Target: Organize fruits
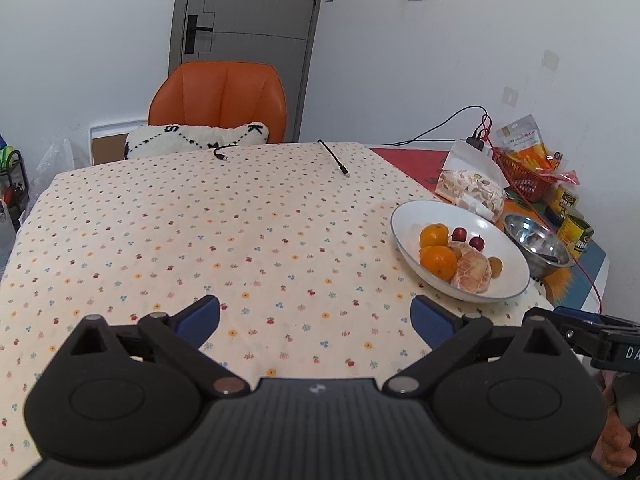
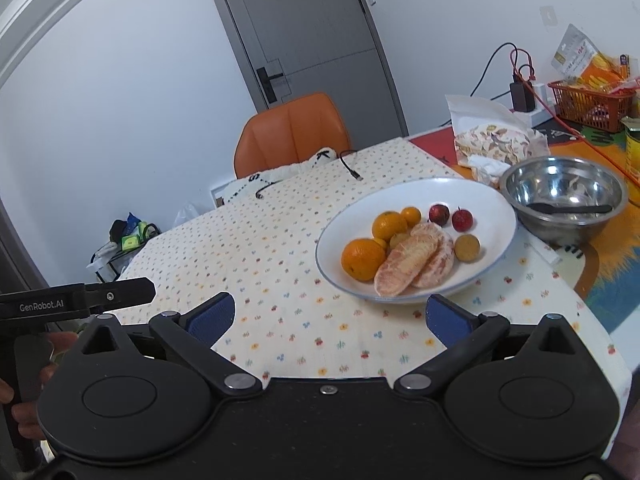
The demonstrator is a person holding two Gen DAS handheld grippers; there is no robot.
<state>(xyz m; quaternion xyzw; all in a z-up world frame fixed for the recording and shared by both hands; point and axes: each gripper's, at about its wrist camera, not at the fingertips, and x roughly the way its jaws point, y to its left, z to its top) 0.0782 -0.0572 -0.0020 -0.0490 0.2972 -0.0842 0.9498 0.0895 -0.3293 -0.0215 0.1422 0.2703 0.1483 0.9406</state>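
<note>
Fruit all in the white plate (image 2: 492,208), at my right jaws' 12-to-1 o'clock, just past the tips. From the left wrist the plate (image 1: 408,216) sits at 2 o'clock, near the counter (image 1: 200,220) edge.

Contents, right view: big orange (image 2: 362,259) at the plate's 9 o'clock, a second orange (image 2: 389,224) behind it, a small one (image 2: 411,215) further back. Two peeled pomelo wedges (image 2: 408,266) lie touching, near the front rim. Two red fruits (image 2: 439,214) at 12 o'clock, side by side. One small yellow-brown fruit (image 2: 467,247) at 3 o'clock.

Right gripper (image 2: 326,314): jaws spread wide, nothing between them, only cloth below. Left gripper (image 1: 316,316): same, wide apart, empty, over bare cloth, well apart from the plate.

Steel bowl (image 2: 560,196) with a black spoon (image 2: 568,209) just beside the plate at its 2 o'clock. Snack bag (image 2: 492,140) behind that. Red basket (image 2: 592,104) at the far right. Orange chair (image 1: 218,100) at the far side, 12 o'clock.
</note>
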